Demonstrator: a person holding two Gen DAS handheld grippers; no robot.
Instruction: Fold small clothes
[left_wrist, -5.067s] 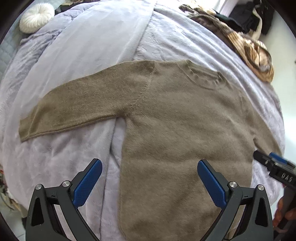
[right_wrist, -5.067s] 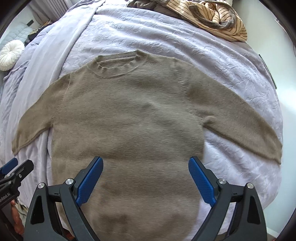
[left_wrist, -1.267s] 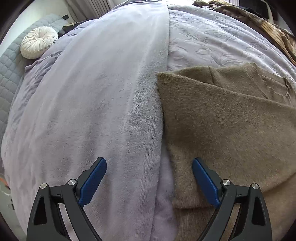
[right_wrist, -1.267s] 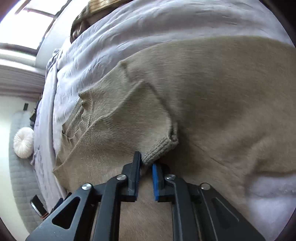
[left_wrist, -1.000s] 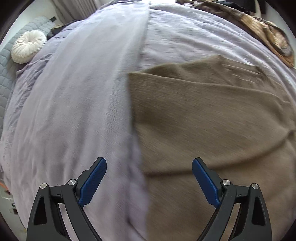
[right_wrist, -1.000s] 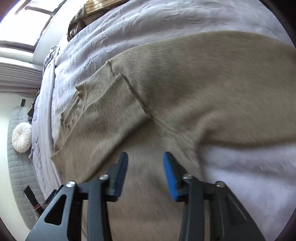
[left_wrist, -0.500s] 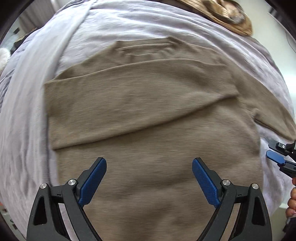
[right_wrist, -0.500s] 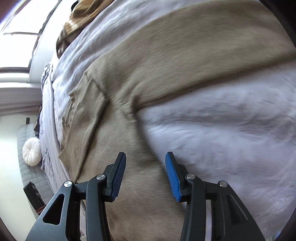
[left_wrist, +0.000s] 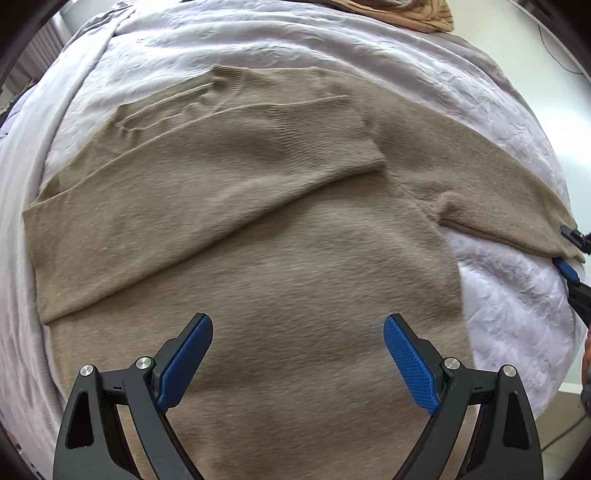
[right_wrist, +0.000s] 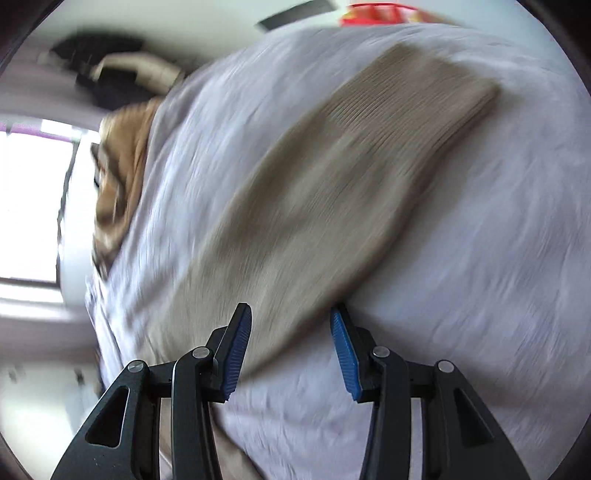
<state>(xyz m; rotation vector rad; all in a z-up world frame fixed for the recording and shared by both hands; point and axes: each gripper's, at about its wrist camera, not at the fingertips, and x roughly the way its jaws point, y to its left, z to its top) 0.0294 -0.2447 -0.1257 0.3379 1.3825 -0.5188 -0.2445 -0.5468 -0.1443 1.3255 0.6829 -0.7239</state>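
Note:
A tan knit sweater (left_wrist: 266, 258) lies flat on a lilac bed cover (left_wrist: 258, 48). Its left sleeve (left_wrist: 207, 184) is folded across the chest. Its right sleeve (left_wrist: 491, 184) lies stretched out to the right. My left gripper (left_wrist: 297, 349) is open and empty above the sweater's lower body. My right gripper (right_wrist: 290, 343) is open and empty just above the right sleeve (right_wrist: 332, 192), which runs away towards its cuff (right_wrist: 454, 85); this view is blurred. The right gripper's tip also shows in the left wrist view (left_wrist: 570, 258) at the cuff end.
A striped brown garment (left_wrist: 406, 11) lies at the far edge of the bed; it also shows in the right wrist view (right_wrist: 118, 177). The bed's edge drops off at the right (left_wrist: 554, 350). A bright window (right_wrist: 29, 203) is at the left.
My right gripper let go of the folded left sleeve's cuff, opened, and swung right to the outstretched right sleeve. My left gripper swung right from the bed cover to over the sweater's body.

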